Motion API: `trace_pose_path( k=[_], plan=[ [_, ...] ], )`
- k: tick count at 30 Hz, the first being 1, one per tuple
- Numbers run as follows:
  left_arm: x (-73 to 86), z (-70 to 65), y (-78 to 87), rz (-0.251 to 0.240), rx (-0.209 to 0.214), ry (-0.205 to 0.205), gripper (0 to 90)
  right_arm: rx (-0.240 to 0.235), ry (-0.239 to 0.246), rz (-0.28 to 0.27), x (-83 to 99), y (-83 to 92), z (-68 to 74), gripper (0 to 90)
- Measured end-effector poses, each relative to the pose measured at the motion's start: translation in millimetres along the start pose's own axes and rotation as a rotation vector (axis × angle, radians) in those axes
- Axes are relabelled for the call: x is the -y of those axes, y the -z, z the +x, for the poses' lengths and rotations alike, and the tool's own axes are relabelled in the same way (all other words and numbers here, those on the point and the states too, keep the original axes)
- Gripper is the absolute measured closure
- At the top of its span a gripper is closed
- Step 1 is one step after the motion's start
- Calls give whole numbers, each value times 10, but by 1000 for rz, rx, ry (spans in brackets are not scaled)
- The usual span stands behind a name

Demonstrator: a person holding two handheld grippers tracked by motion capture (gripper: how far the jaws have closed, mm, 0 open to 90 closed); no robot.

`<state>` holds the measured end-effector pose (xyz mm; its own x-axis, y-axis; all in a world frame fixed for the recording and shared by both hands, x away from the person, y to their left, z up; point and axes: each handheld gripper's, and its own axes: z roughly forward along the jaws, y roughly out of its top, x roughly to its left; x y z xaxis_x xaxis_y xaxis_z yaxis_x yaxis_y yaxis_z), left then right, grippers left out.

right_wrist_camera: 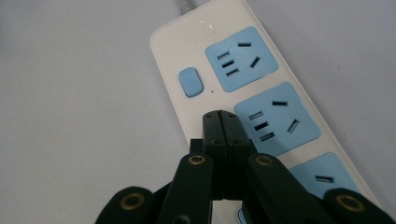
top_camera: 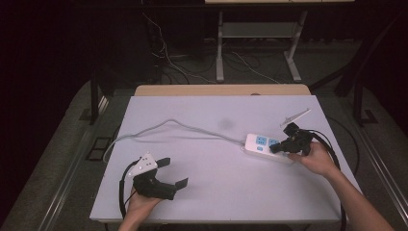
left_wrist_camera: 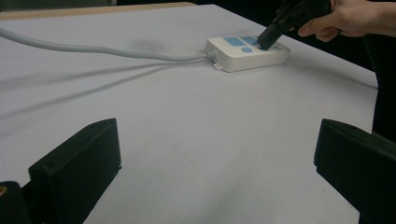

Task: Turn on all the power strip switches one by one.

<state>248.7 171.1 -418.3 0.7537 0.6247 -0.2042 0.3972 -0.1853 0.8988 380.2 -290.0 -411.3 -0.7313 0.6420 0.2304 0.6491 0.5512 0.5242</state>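
Two tools are working over a pale tabletop (top_camera: 216, 183). The right tool (top_camera: 275, 148) is pressing its tip down on a white power strip (top_camera: 262, 144), which is lying near the tabletop's right side; its jaws are sitting tight together with nothing between them. In the right gripper view that tip is resting on the strip's white face, just beside the middle blue socket (right_wrist_camera: 275, 119) and a little below the small blue switch (right_wrist_camera: 191, 82). The strip's grey cord (top_camera: 168, 126) is running from its left end across the tabletop toward the left edge. The left tool (top_camera: 175, 172) is lying near the front left of the tabletop, well apart from the strip, its jaws standing wide apart and holding nothing, with bare tabletop showing between them in the left gripper view. The person's right hand (top_camera: 317, 159) is gripping the right tool from behind.
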Motion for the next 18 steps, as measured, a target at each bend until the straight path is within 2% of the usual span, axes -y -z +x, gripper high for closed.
trace_pose_path(
  k=[9,18],
  plan=[
    [0,8,4,1,0,2,0,-12,-16,-2,7,47,-23,900],
    [0,7,6,-2,0,1,0,-10,4,-21,-107,169,35,900]
  ],
)
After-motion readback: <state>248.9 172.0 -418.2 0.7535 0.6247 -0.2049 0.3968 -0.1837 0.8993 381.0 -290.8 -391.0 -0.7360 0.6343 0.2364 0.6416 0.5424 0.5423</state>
